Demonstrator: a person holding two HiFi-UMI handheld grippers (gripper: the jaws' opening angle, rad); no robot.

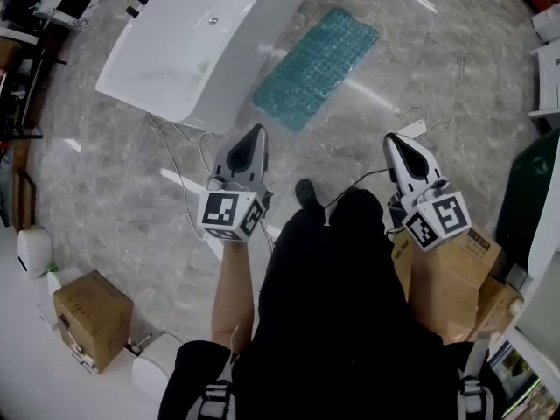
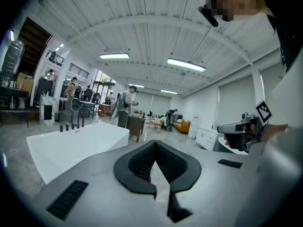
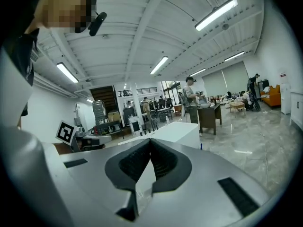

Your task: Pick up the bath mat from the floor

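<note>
Head view: The mat (image 1: 317,68), teal and bubbled, lies flat on the marble floor (image 1: 114,191). It is just beside the long side of the white tub (image 1: 201,42) and untouched. You hold the left tongs (image 1: 257,131) and the right tongs (image 1: 391,137) out in front of you, side by side and apart, tips toward the mat and well short of it. Neither carries anything. Your shoe (image 1: 306,192) shows between them. A thin cable (image 1: 179,178) runs over the floor from under the tub toward the left tongs. One box (image 1: 92,318) stands at lower left, and another box (image 1: 451,274) sits below the right tongs.

Left gripper view: The left tongs (image 2: 155,143) are pressed together at the tips, and nothing sits between the ribbed pads. The tub (image 2: 71,145) stands ahead to the left. The right tongs (image 2: 239,129) show at the right edge. People (image 2: 127,105) stand far back in the hall.

Right gripper view: The right tongs (image 3: 150,141) are likewise pressed together at the tips and empty. The tub (image 3: 177,131) lies straight ahead beyond them. A person (image 3: 191,103) stands at a dark desk (image 3: 211,113) behind it.
</note>
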